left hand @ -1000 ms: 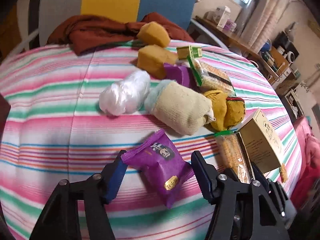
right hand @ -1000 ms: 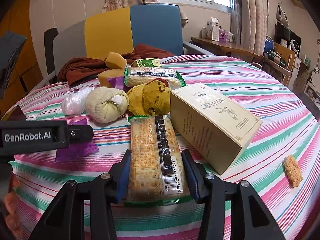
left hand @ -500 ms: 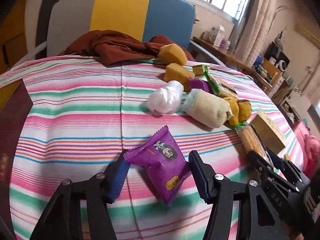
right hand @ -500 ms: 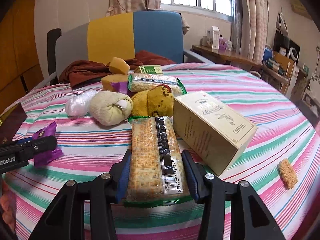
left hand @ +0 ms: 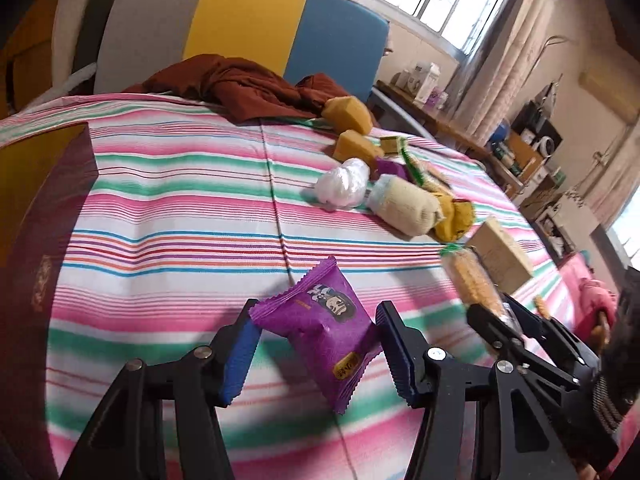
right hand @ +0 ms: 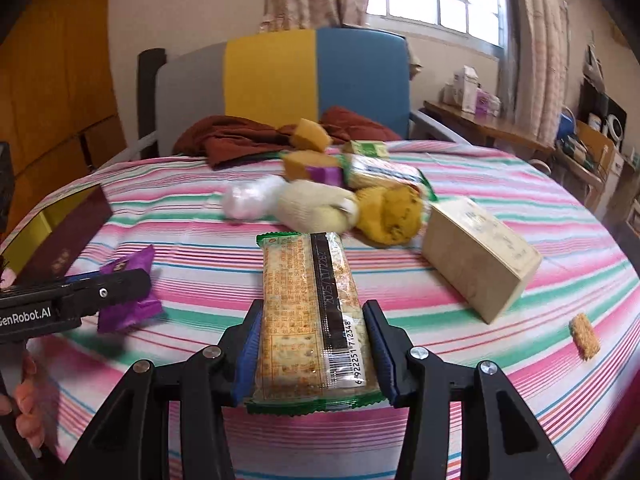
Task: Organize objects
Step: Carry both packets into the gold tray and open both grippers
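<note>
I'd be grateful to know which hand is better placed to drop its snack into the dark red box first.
Left, probably. Its tongs carry the purple snack packet right beside the dark red box. The right tongs, gripping the cracker pack, sit farther from it, beyond the left ones.

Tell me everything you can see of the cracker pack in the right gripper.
The cracker pack is a long, flat, clear plastic sleeve with green crimped ends, a black printed strip and a barcode; pale square crackers show through. It looks sealed. The right gripper clamps its near end between both blue pads, the length pointing away over the striped tablecloth. Nothing else visibly touches it.
</note>
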Motion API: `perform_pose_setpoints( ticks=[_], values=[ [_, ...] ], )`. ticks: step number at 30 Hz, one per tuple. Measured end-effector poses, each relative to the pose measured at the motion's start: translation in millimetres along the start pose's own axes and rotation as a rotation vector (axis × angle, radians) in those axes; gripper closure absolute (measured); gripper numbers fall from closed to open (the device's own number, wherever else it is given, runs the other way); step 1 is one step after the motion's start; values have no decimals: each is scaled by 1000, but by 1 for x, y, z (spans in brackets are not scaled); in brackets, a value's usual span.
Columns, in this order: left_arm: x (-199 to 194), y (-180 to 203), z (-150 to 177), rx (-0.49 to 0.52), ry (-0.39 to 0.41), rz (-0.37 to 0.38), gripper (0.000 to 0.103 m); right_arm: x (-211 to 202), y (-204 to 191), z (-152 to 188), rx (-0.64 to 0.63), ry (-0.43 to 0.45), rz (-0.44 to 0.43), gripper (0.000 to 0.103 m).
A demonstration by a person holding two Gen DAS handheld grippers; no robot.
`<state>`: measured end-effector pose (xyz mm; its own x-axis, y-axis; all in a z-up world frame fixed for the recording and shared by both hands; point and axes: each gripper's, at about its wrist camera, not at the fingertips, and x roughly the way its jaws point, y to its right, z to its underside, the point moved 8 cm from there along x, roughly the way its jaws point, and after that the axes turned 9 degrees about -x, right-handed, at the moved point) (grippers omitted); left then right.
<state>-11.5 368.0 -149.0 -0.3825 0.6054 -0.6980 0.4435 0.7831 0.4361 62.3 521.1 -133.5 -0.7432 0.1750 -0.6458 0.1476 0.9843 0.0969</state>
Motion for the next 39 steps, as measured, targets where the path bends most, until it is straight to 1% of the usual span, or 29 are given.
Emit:
perform_pose_setpoints(
  ticks=[2,5,10,16,19,23,25,28,31,32,33,34,37,39],
  values=[
    [-13,0,0,11,17,15,44,-4,-11,-4,-12,7,-13,55],
    [-33,-4,-1,24,46,19,44,-8,-25,-8,-14,4,-32,55],
    [-72,-22,-7,-6,93,32,44,-13,-51,-15,30,-7,-103,55],
    [-114,-53,-18,-23,142,16,44,-30,-115,-41,-38,36,-199,55],
    [-130,-77,-25,-57,152,-4,44,-37,-153,-59,-82,57,-256,55],
    [-146,-115,-35,-97,158,-48,44,-40,-199,-81,-137,60,-323,54],
    [-154,-137,-43,-118,162,-80,44,-38,-222,-89,-166,49,-348,54],
    [-165,-169,-55,-154,169,-124,44,-30,-260,-104,-197,10,-403,54],
    [-175,-202,-67,-181,176,-169,44,-25,-290,-114,-234,-21,-437,54],
    [-175,-213,-70,-185,167,-188,44,-19,-302,-119,-251,-37,-443,54],
    [-176,-224,-74,-205,164,-201,44,-15,-310,-121,-259,-48,-449,54],
    [-177,-239,-77,-241,159,-208,44,-8,-322,-124,-272,-79,-464,54],
    [-174,-274,-84,-308,118,-241,44,16,-344,-124,-283,-150,-478,54],
    [-170,-291,-89,-326,97,-251,44,34,-354,-124,-274,-194,-479,54]
  ],
)
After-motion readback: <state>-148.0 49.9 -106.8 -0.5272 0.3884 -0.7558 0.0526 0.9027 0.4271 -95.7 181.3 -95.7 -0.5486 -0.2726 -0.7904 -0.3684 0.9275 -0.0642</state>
